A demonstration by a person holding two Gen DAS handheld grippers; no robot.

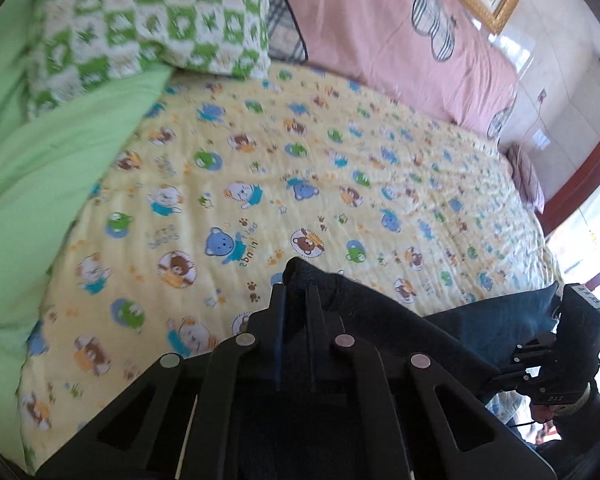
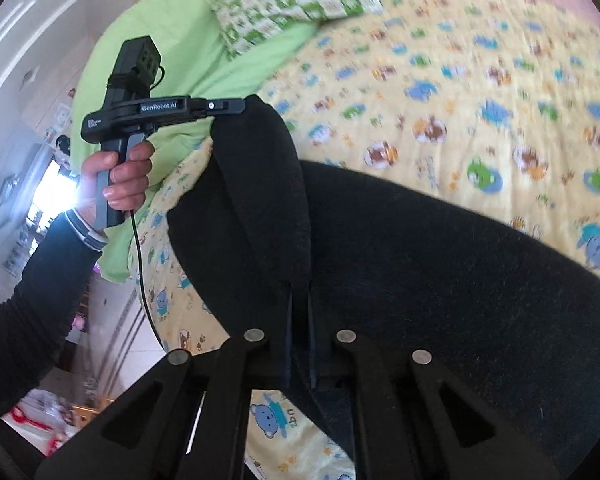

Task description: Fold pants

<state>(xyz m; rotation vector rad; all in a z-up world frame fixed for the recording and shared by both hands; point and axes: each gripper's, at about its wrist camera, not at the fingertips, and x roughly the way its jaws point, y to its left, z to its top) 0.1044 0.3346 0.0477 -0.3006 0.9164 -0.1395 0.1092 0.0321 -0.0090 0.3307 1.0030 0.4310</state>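
Pants (image 2: pixel 399 272) hang over the yellow bedspread (image 1: pixel 339 160), lifted so you can lay them flat. Left gripper (image 1: pixel 296 300): jaws nearly closed, pinching one edge. Right gripper (image 2: pixel 300 300): same, clamped on the other edge, cloth stretched between them.

Both wrist cameras look close along their fingers (image 1: pixel 278 320) over the bedsheet (image 1: pixel 339 168), apparently facing the same pillows (image 2: pixel 292 0).
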